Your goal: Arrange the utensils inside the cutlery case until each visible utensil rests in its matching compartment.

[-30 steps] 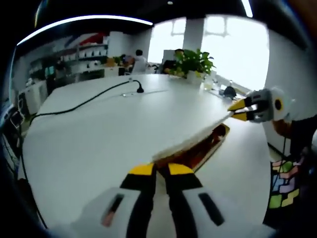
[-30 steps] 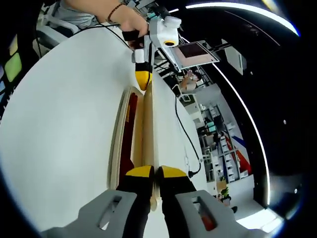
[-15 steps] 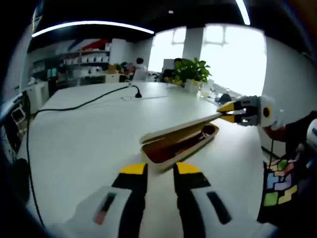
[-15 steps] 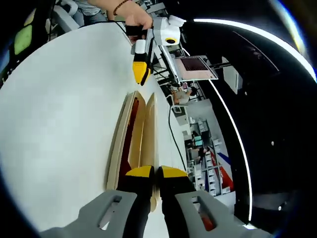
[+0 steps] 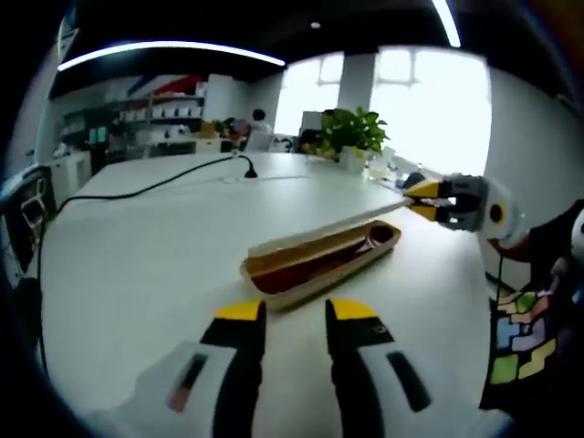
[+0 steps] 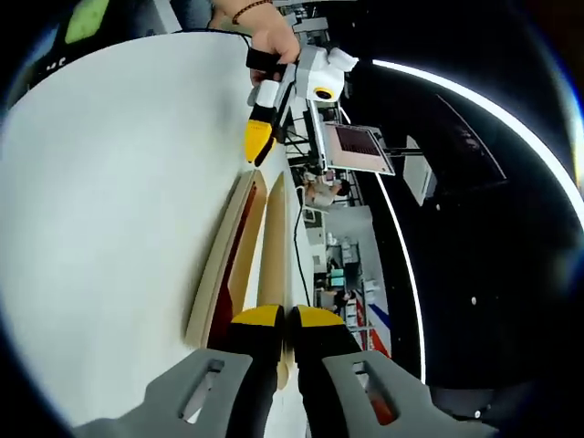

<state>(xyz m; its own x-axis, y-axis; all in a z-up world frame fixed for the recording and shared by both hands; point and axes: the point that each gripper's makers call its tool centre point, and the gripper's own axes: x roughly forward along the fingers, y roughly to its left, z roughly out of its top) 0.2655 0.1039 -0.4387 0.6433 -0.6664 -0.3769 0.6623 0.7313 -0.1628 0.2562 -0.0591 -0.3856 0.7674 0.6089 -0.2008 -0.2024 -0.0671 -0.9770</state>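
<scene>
A long wooden cutlery case (image 5: 310,272) with a dark red lining lies open on the white table (image 5: 137,265). Its lid (image 5: 319,234) is tilted up above the base. My right gripper (image 5: 418,199) pinches the lid's far end. In the right gripper view, that gripper (image 6: 286,318) is shut on the edge of the lid (image 6: 274,228), with the base (image 6: 217,274) to its left. My left gripper (image 5: 297,312) hangs open just short of the case's near end, holding nothing. It shows again as the left gripper (image 6: 257,146) beyond the case's far tip. What lies inside is too dim to make out.
A black cable (image 5: 146,187) runs across the far left of the table to a small puck. A potted plant (image 5: 351,123) and small items stand at the far edge. Coloured floor tiles (image 5: 511,342) lie past the right edge. A hand (image 6: 274,41) holds the left gripper.
My left gripper let go of the lid's near end, opened and backed away from the case. The right gripper has stayed shut on the lid, which now stands clear of the base.
</scene>
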